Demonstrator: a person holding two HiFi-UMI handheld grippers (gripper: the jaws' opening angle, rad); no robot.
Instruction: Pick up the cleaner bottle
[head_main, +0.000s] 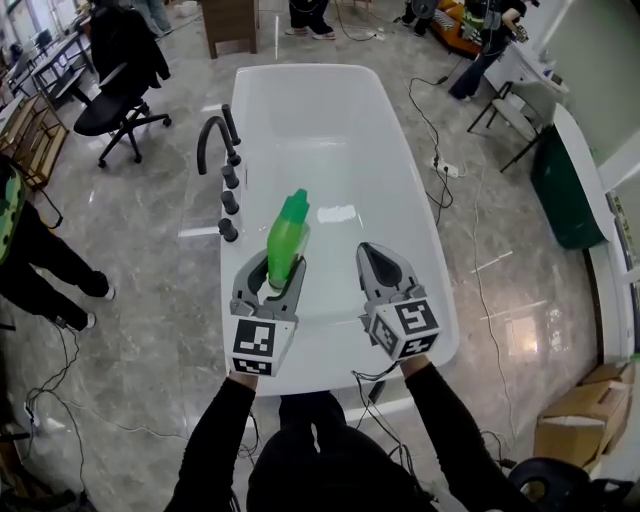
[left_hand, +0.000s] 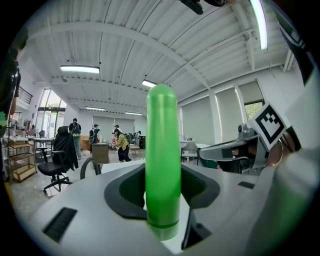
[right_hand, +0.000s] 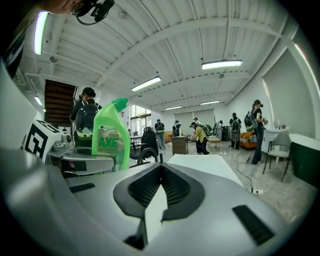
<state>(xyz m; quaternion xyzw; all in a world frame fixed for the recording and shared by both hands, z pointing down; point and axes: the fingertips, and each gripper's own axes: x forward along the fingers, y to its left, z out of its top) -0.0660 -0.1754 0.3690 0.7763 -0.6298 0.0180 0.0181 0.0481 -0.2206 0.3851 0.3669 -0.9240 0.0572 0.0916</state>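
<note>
Grip: L tongs (head_main: 278, 268) wide apart, clamped on green bottle (head_main: 288, 235), upright, nozzle twd 12; R tongs (head_main: 376, 250) at 3, closed, empty.

Cleaner bottle (head_main: 290, 225) sits between left gripper (head_main: 283, 265) jaws, apparently above bathtub (head_main: 330, 130).

floor: glossy grey stone tiles (head_main: 150, 330), black cables (head_main: 478, 280) trailing | furniture: white oval bathtub (head_main: 330, 130) with black curved faucet (head_main: 212, 135), black swivel office chair (head_main: 120, 108) upper left, brown cardboard boxes (head_main: 580, 420) lower right | ceiling: white ribbed panels (right_hand: 200, 42), lit strip lights (right_hand: 222, 64)
</note>
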